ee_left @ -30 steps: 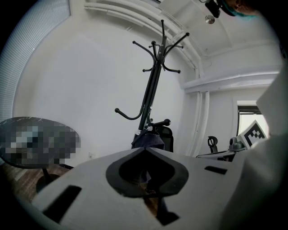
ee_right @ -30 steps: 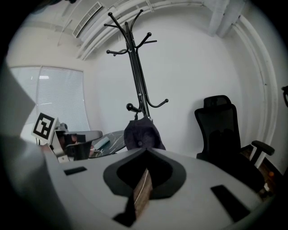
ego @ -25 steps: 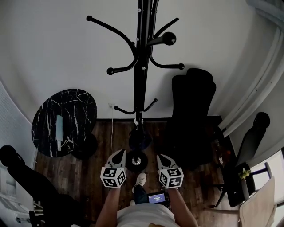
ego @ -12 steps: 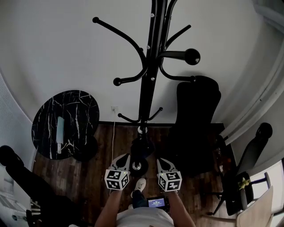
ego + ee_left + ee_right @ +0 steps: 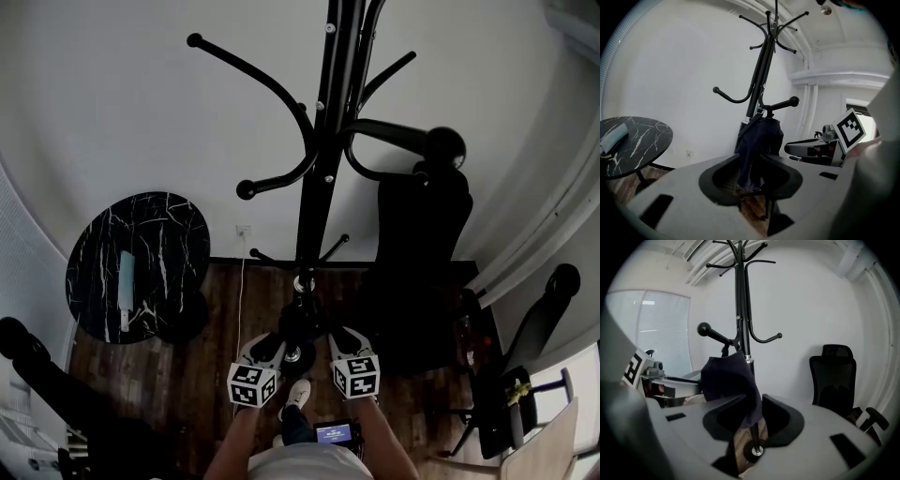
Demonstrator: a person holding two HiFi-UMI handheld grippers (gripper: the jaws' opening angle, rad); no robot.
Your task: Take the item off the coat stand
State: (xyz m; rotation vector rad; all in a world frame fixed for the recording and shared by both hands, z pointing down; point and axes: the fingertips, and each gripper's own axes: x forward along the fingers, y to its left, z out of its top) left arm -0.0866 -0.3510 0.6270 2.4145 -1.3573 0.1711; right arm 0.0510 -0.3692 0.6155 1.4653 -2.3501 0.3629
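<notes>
Two hand-held grippers sit low at 6 o'clock in the head view, both aimed at the foot of a tall black metal coat stand (image 5: 322, 141) with curved, ball-tipped hooks, which rises toward 12 o'clock against a plain white wall (image 5: 141, 112). At 3 o'clock of the stand's pole is a black high-backed office chair (image 5: 417, 253). At 9 o'clock is a round black marble-topped side table (image 5: 159, 234) with a small pale oblong object (image 5: 125, 277) lying on it.

A dark navy cloth item (image 5: 759, 140) hangs in a bunch from a low hook on the stand, close against the pole and just above the wooden floor (image 5: 206, 375).

The left gripper (image 5: 750, 161) has just been opening its jaws. They now stand wide apart, and the lower end of the cloth shows in the gap, with neither pad pressing on it. The right gripper (image 5: 753, 401) has also just been opening. Its jaws are moderately spread, and the cloth's hem drops into the gap at 12 o'clock. The stand's round base with its shiny centre shows below, and nothing is pinched.
</notes>
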